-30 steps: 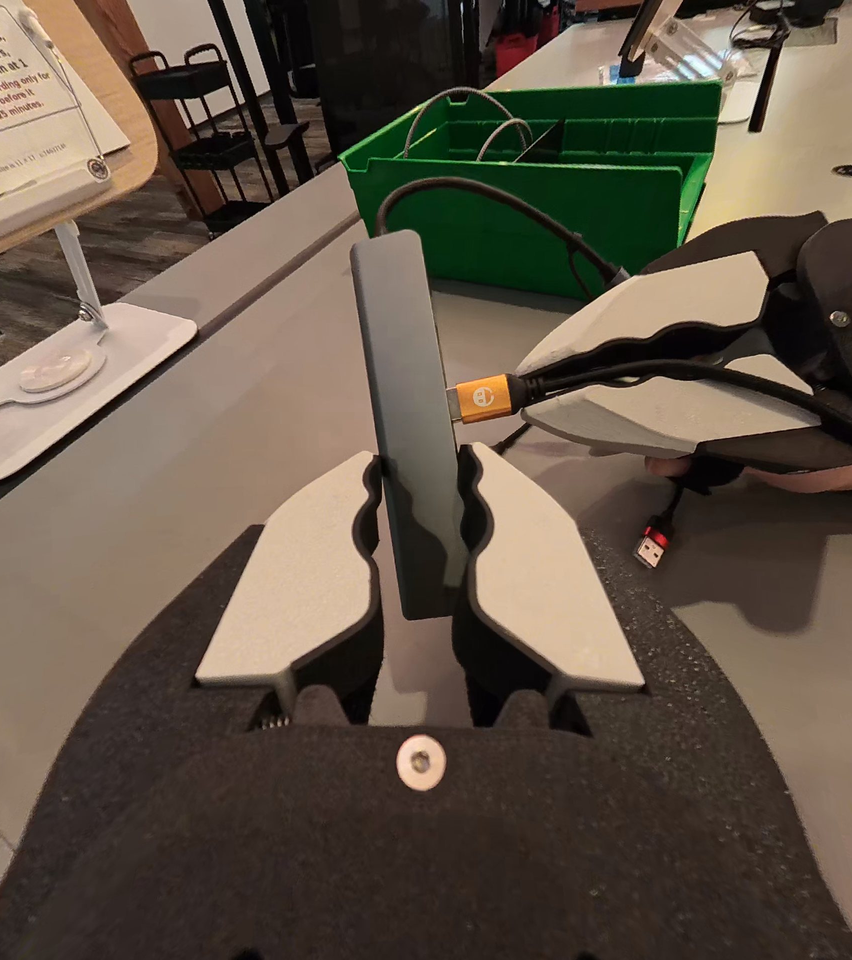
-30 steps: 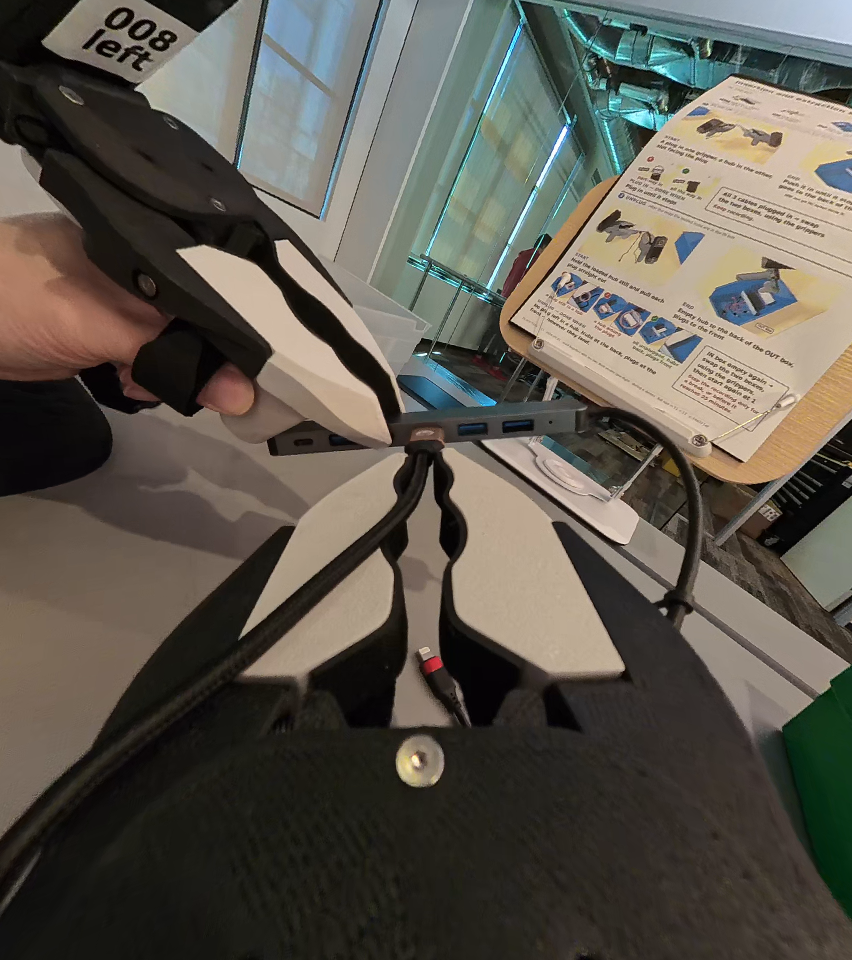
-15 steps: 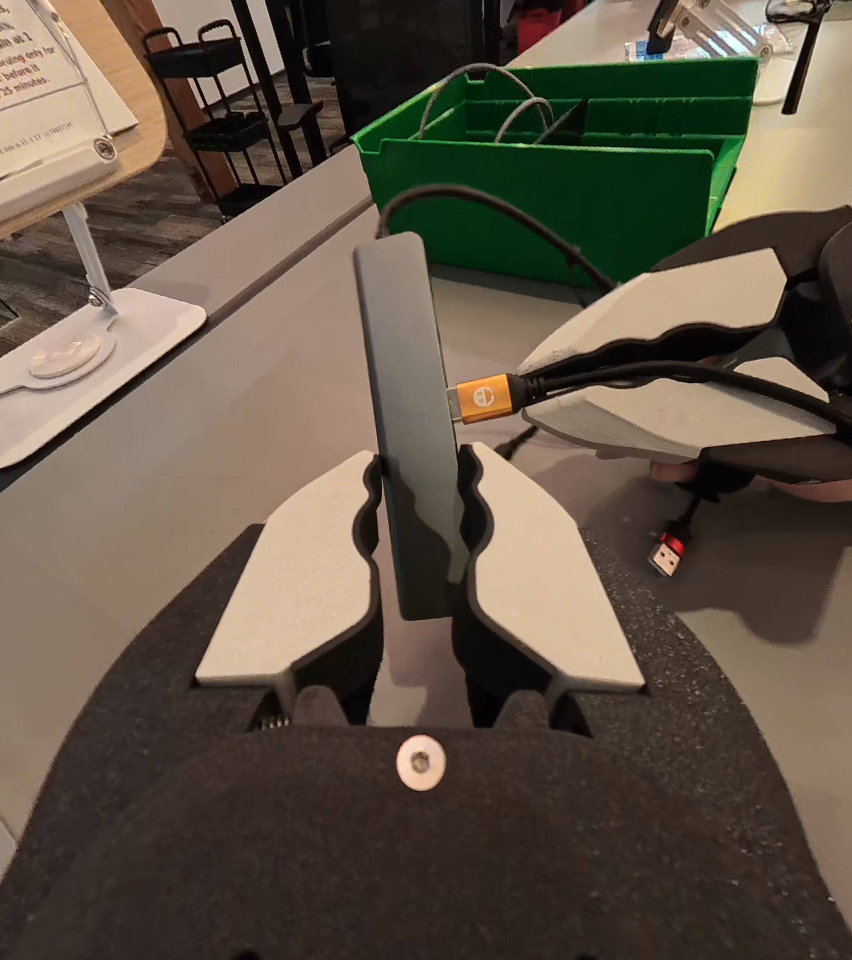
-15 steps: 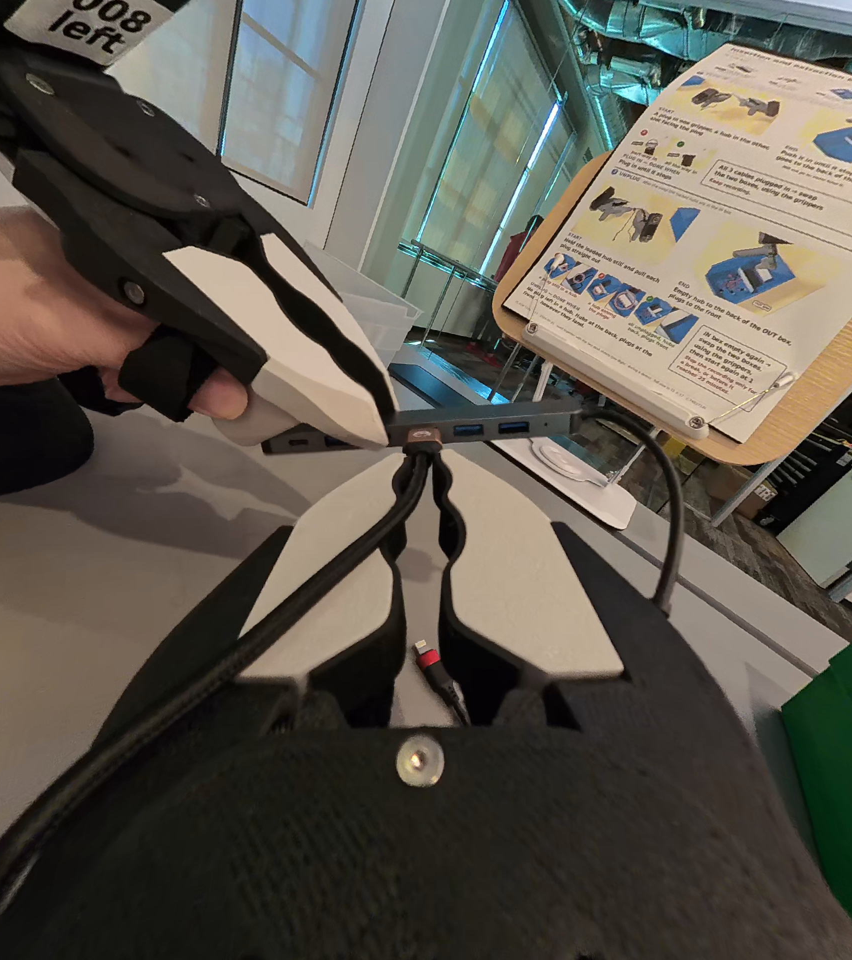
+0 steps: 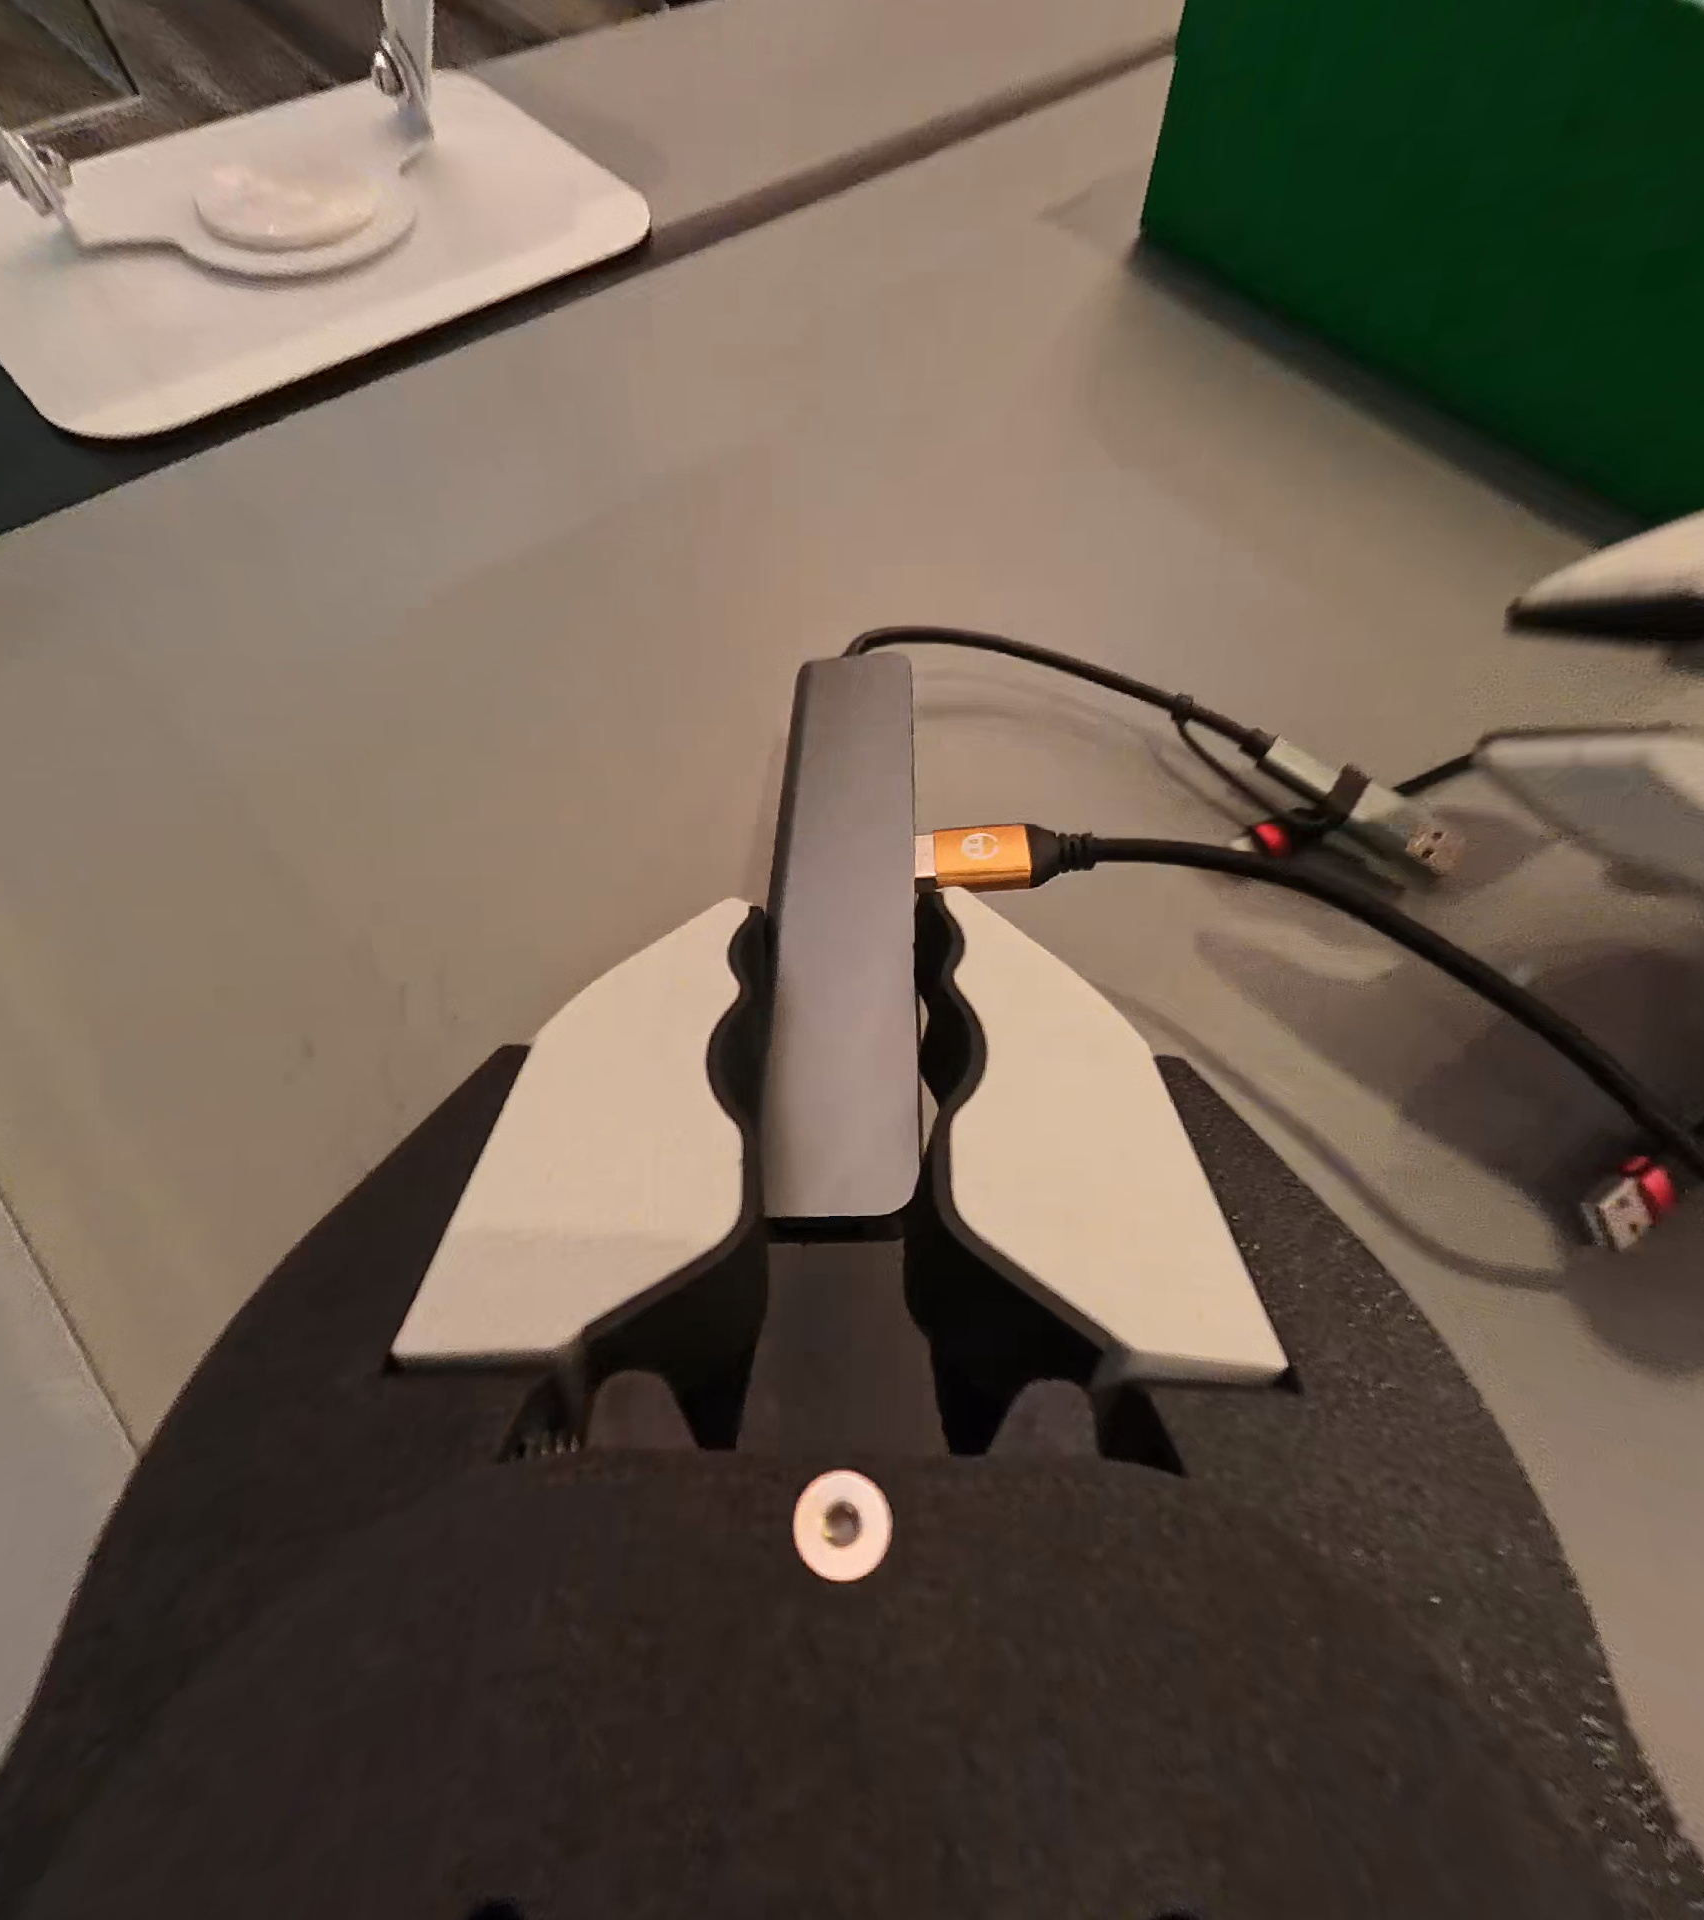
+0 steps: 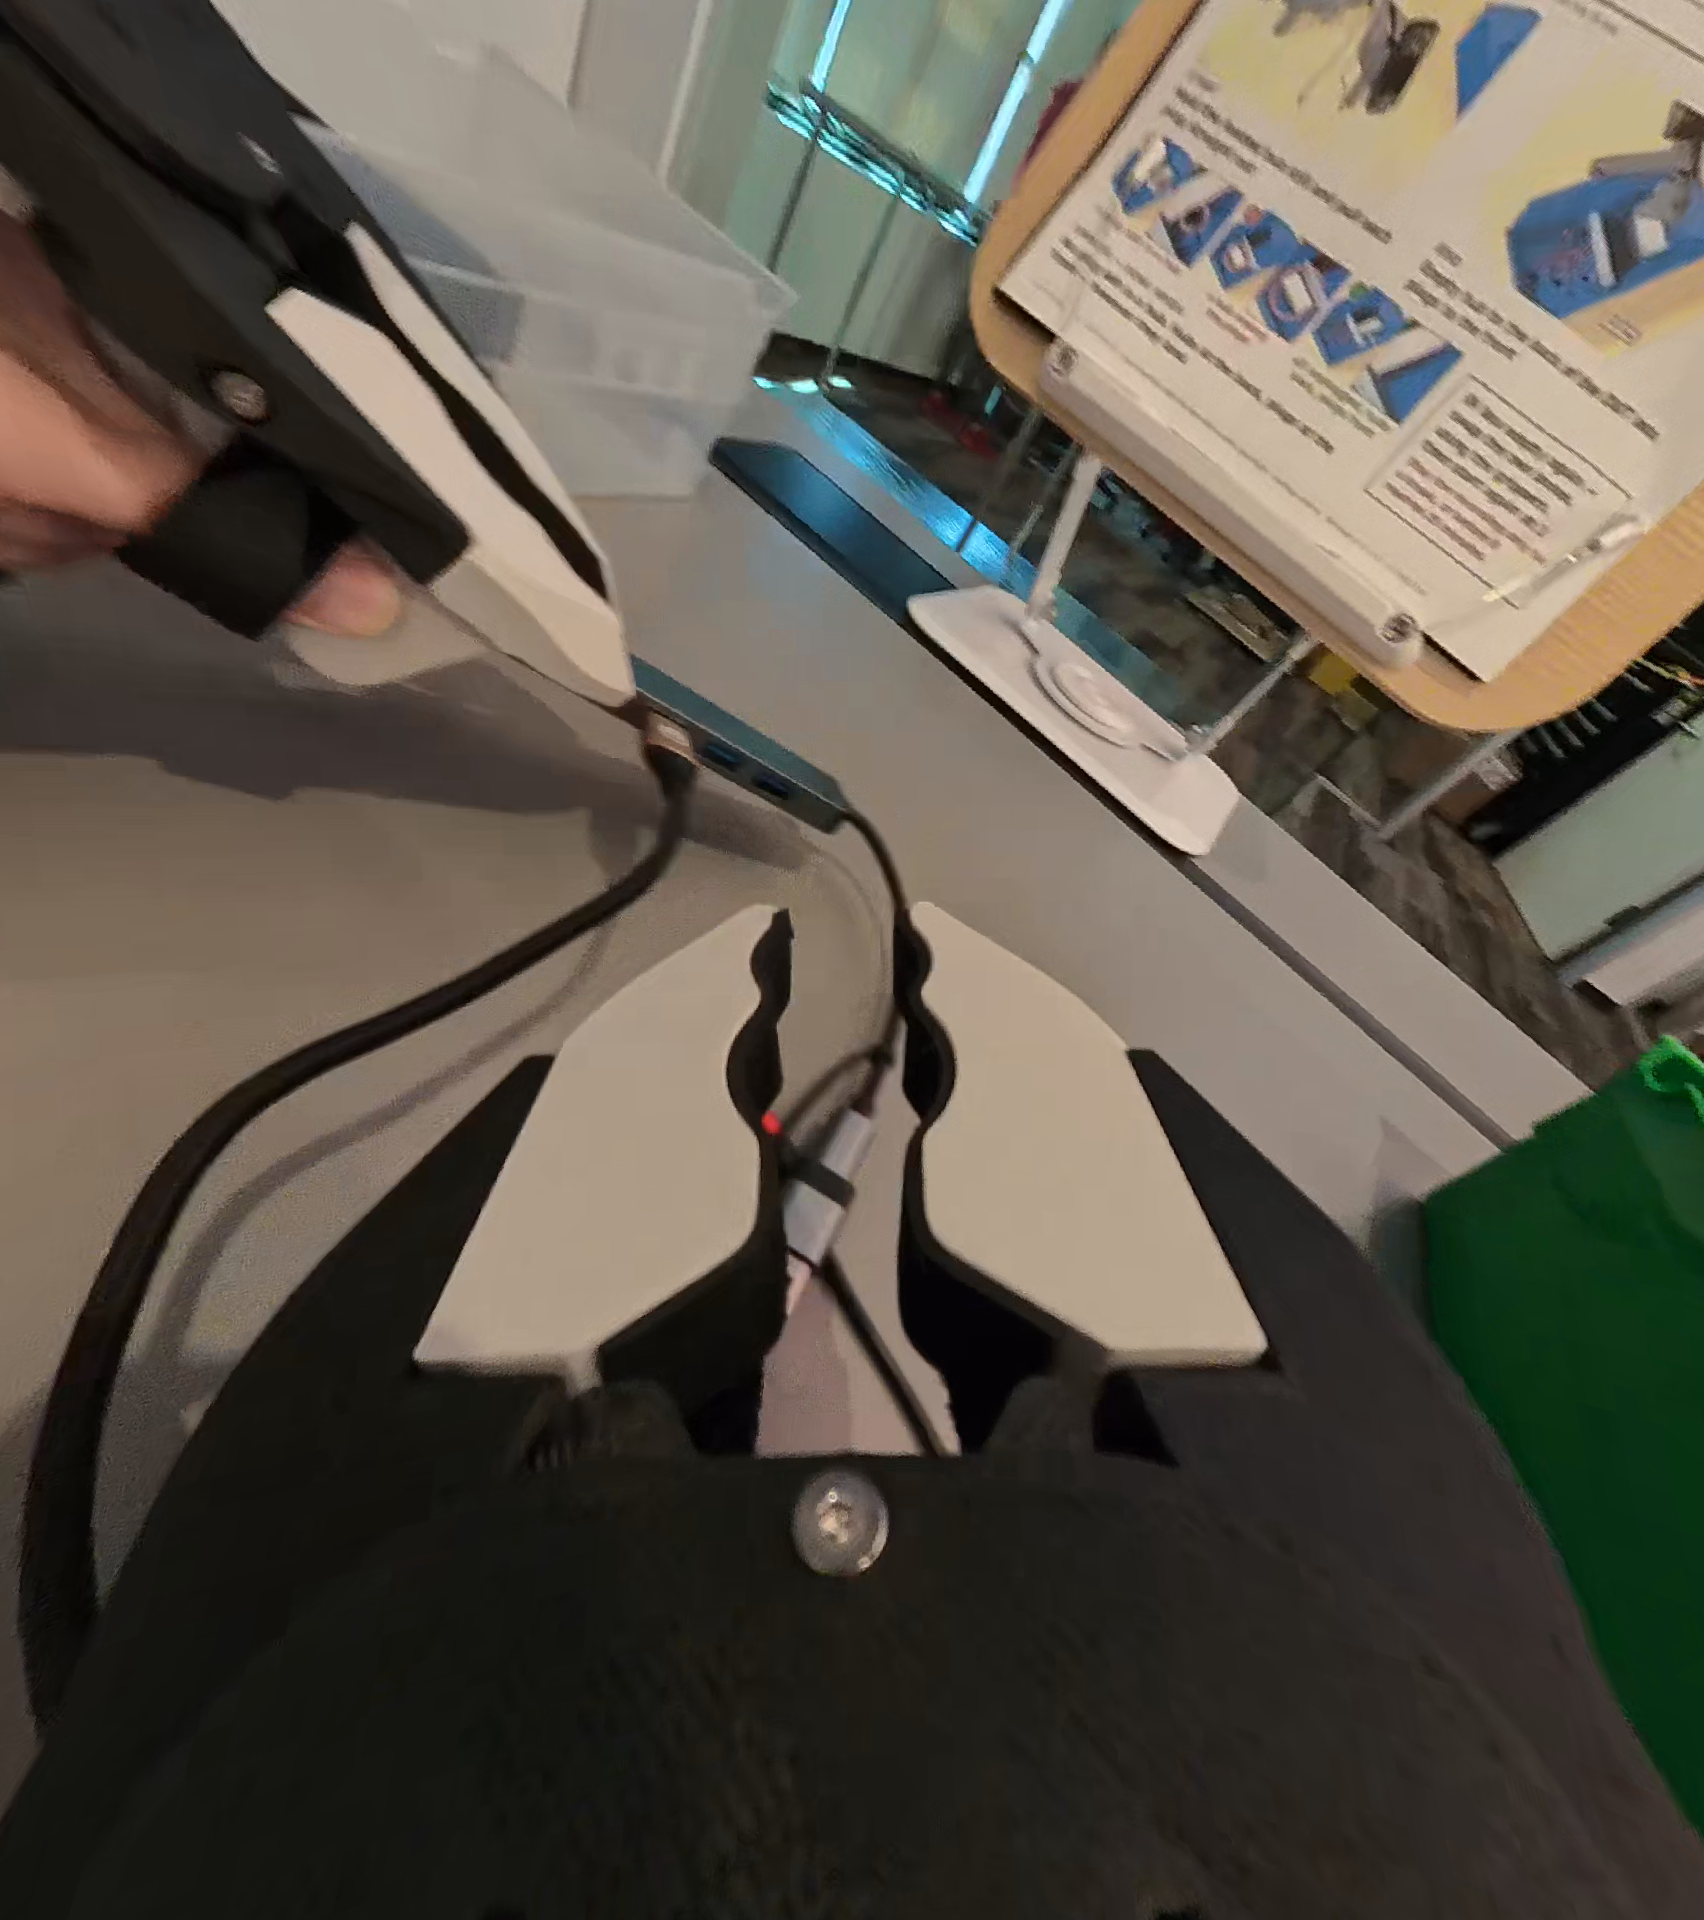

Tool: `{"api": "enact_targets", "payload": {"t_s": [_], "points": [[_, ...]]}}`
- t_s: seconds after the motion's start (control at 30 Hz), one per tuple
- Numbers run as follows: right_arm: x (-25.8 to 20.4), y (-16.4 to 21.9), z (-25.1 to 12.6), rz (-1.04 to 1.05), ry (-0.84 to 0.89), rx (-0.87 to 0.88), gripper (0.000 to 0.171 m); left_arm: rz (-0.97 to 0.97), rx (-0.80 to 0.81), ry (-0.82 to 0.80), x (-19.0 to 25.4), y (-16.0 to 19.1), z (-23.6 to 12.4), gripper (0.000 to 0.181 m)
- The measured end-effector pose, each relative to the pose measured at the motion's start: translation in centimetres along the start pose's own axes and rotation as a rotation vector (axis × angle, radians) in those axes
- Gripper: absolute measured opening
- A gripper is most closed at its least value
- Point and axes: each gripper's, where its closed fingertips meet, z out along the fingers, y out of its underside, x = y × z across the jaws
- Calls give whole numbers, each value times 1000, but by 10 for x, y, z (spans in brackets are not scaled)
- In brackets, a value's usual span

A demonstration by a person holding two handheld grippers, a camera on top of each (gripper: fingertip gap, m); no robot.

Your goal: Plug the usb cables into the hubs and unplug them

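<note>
Left gripper: 2 matte white wavy-edged fingers, black foam-textured body, clamped on slim dark-grey slab hub, held low over smooth grey table. Orange metal-shelled plug seated in hub's right side; black braided cable trails right. Right gripper: fingers parted, empty, above loose silver connector. Green plastic bin beyond.

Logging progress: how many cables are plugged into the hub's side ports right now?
1: the orange plug in the hub, just past the left gripper. Two blue ports beside it are empty; ports between the fingers may be hidden.
</note>
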Motion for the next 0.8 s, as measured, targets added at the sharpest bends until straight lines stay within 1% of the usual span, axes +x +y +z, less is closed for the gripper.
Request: {"api": "enact_targets", "payload": {"t_s": [0.07,0.13,0.2,0.27,0.33,0.37,0.43,0.47,0.53,0.6,0.67,0.73,0.8], "points": [[15,12,-3,-27,41,-55,20,10,-39,-21,-4,6,4,27],[26,32,-7,-47,41,-150,20,21,-75,-46,-9,12,8,27],[37,52,-13,-5,55,-251,20,27,-96,-78,-14,15,10,27],[47,47,-22,69,82,-246,20,47,-131,-109,-20,20,14,27],[51,37,-27,89,72,-212,19,82,-180,-127,-24,27,18,27],[45,37,-28,83,12,-221,19,101,-211,-133,-24,32,20,27],[9,45,-34,53,-270,-267,20,142,-231,-152,-24,34,22,27],[-6,49,-41,25,-376,-290,21,157,-233,-158,-24,35,22,27],[-22,54,-57,-46,-491,-288,21,166,-234,-148,-22,35,22,27],[-35,54,-71,-69,-586,-248,20,170,-236,-119,-18,35,23,28],[-45,58,-78,-40,-674,-252,20,175,-242,-111,-17,34,24,28],[-48,63,-77,-27,-708,-285,17,168,-251,-111,-17,35,25,29],[-45,64,-70,-26,-701,-316,16,175,-251,-92,-14,35,24,30]]}}
